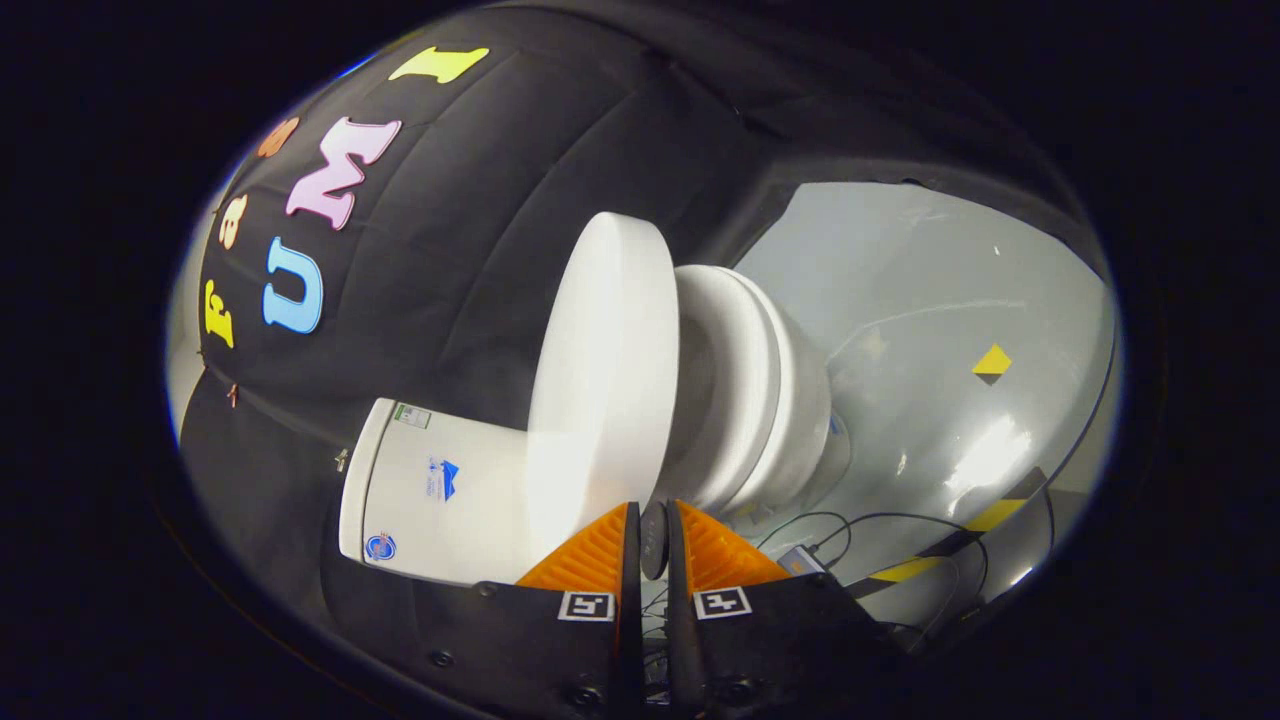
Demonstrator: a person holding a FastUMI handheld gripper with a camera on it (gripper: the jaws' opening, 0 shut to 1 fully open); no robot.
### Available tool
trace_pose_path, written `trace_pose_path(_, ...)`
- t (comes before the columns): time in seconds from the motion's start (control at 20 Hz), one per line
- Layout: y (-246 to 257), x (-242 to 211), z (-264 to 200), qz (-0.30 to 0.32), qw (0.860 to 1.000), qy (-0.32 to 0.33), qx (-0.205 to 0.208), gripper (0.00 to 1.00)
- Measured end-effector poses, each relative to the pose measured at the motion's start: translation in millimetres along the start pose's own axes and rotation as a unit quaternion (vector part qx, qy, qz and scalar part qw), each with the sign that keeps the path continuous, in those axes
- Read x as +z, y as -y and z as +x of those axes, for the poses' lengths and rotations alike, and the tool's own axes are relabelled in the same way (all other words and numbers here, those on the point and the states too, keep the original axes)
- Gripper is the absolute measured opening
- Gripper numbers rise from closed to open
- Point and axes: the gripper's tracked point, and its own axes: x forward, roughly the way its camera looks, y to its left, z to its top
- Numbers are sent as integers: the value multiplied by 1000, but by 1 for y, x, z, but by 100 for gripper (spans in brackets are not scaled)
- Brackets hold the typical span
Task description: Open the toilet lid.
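A: Gripper fingers nearly closed, narrow gap between them, tips touching the toilet lid edge; whether they clamp it I cannot tell.

B: Lid?

A: White, thick, lifted off the seat, toward the tank. Open grey floor beyond; cables near the fingers.

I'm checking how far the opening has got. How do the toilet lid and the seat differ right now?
The lid is lifted off the bowl and swung toward the tank; the seat lies flat on the bowl. The lid is a solid disc; the seat is a ring with an opening. The lid's edge sits between the orange fingers, which are closed on it; the seat is untouched. Both are plain white.
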Motion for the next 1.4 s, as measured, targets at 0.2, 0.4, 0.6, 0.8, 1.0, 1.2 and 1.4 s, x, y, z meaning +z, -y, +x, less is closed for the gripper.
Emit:
trace_pose_path(0.2,-42,6,-17,-41,999,21,-12,15)
trace_pose_path(0.4,-90,5,-30,-90,995,39,-23,15)
trace_pose_path(0.6,-125,-1,-38,-133,988,61,-58,14)
trace_pose_path(0.8,-150,-7,-42,-172,977,77,-94,15)
trace_pose_path(1.0,-183,-18,-43,-216,966,95,-106,14)
trace_pose_path(1.2,-213,-31,-45,-255,953,115,-118,15)
trace_pose_path(1.4,-246,-49,-43,-286,944,126,-108,15)
